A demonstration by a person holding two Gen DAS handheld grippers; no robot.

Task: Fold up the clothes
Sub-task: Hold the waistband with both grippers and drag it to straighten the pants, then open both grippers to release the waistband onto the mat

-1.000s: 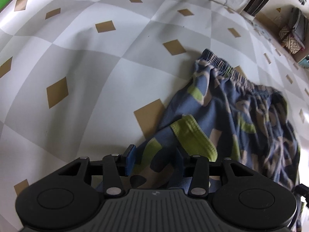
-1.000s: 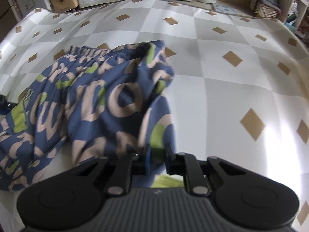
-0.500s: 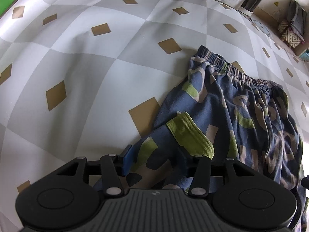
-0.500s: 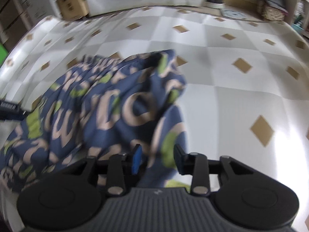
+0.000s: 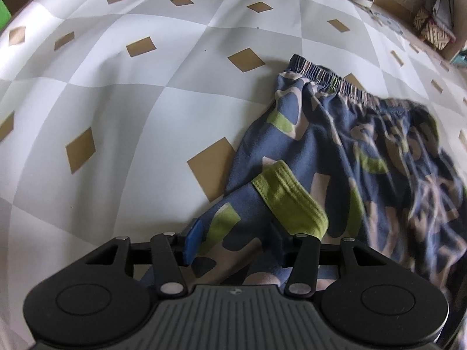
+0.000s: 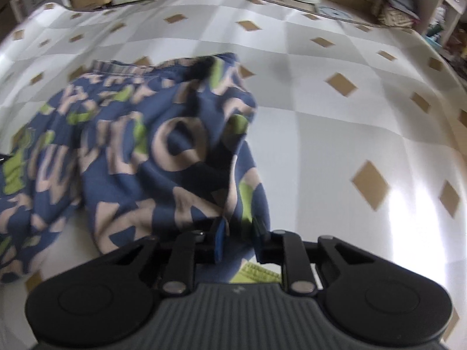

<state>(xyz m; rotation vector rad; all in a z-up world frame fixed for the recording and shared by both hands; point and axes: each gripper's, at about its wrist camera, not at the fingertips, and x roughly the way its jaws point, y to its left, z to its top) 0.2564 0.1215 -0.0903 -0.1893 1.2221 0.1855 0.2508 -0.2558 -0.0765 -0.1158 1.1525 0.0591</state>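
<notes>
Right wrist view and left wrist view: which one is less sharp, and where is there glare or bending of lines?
Right wrist view: the patterned shorts look smeared by motion, and strong glare whitens the checked sheet at right. Left wrist view: mostly sharp, blurred only on the shorts at far right; the fisheye lens bends the sheet's squares in both.

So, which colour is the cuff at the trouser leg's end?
Lime green cuff, clearest in the left wrist view.

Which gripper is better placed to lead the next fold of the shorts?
Left, probably: the left gripper straddles a leg beside the green cuff, on flat shorts; the right gripper grips bunched fabric.
</notes>
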